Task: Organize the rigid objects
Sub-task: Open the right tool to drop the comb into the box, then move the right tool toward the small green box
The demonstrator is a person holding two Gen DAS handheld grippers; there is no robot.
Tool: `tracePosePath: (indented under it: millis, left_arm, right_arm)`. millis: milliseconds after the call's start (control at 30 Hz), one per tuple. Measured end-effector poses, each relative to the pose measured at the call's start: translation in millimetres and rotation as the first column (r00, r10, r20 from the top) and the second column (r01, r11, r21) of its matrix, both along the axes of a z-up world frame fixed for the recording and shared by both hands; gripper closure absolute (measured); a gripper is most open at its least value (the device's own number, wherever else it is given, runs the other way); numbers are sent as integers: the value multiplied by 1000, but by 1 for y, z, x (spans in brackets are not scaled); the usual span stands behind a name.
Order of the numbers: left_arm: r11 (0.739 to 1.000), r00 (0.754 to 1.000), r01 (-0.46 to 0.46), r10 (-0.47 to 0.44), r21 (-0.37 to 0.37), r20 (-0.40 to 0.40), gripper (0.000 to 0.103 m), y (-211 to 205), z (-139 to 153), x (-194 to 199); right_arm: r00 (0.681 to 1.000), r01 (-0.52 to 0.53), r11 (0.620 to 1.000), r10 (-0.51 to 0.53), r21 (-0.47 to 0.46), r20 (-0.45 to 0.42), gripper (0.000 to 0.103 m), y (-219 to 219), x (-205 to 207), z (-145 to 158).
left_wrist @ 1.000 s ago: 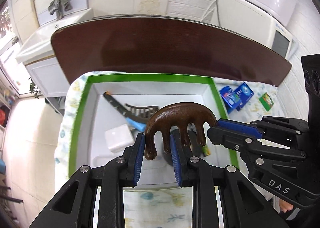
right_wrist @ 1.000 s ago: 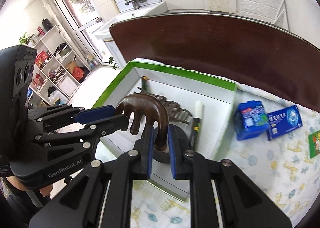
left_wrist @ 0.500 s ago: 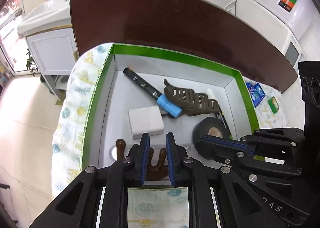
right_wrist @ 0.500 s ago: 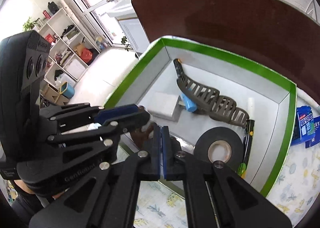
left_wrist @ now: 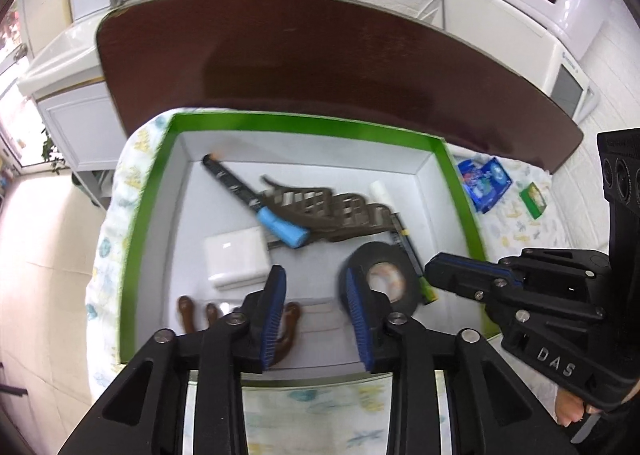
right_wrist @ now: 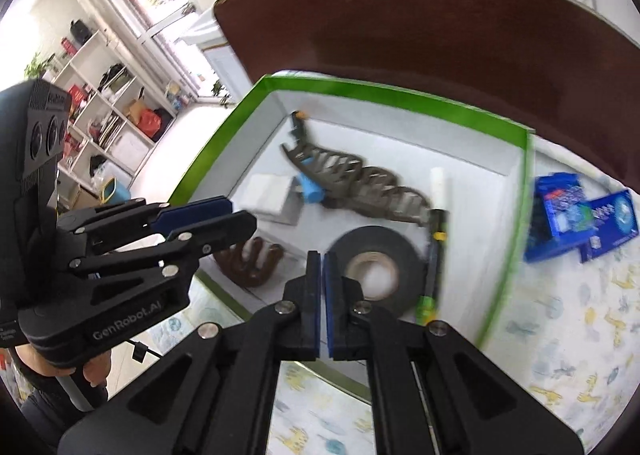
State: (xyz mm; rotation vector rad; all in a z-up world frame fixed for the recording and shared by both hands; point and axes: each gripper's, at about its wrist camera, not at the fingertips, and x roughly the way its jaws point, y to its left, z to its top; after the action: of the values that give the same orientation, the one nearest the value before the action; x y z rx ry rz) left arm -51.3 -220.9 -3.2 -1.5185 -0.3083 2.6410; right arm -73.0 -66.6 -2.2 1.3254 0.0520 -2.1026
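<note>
A dark wooden wide-tooth comb (left_wrist: 186,309) (right_wrist: 256,263) lies on the floor of the green-rimmed white box (left_wrist: 304,123) (right_wrist: 400,93), in its near left corner. My left gripper (left_wrist: 316,307) (right_wrist: 224,215) hangs just over it, jaws opening; its left finger (left_wrist: 276,311) covers part of the comb and the pads do not press on it. My right gripper (right_wrist: 322,255) (left_wrist: 468,275) is shut with nothing in it, just above the black tape roll (right_wrist: 376,239) (left_wrist: 400,255).
The box also holds a brown hair claw (left_wrist: 332,207), a black pen with a blue cap (left_wrist: 240,185), a white block (left_wrist: 236,255) and a marker (right_wrist: 436,215). Blue packets (right_wrist: 568,207) and a green packet (left_wrist: 534,195) lie on the patterned cloth right of the box. A dark brown tabletop (left_wrist: 320,55) runs behind.
Both grippers carried the comb down from above the box into its near corner. The right gripper let go and shut empty; the left jaws have spread and the comb rests on the floor.
</note>
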Motion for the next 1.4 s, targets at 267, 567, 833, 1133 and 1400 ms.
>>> tracePosePath:
  millis: [267, 567, 833, 1133, 1400]
  left_arm:
    - [991, 991, 133, -133, -5, -11, 71, 90, 20, -23]
    - [964, 962, 264, -266, 45, 56, 70, 226, 3, -68]
    - [964, 959, 228, -246, 134, 141, 71, 322, -35, -126]
    - [980, 964, 91, -131, 178, 231, 70, 359, -63, -174]
    - [979, 960, 21, -77, 204, 268, 71, 366, -78, -190]
  right_arm:
    - [980, 197, 979, -197, -47, -9, 98, 111, -17, 10]
    - [876, 482, 873, -482, -68, 17, 94, 274, -38, -8]
    - [784, 621, 781, -617, -67, 74, 86, 381, -79, -38]
    - [811, 584, 799, -568, -141, 139, 85, 402, -125, -55]
    - [816, 574, 806, -550, -142, 176, 84, 401, -145, -67]
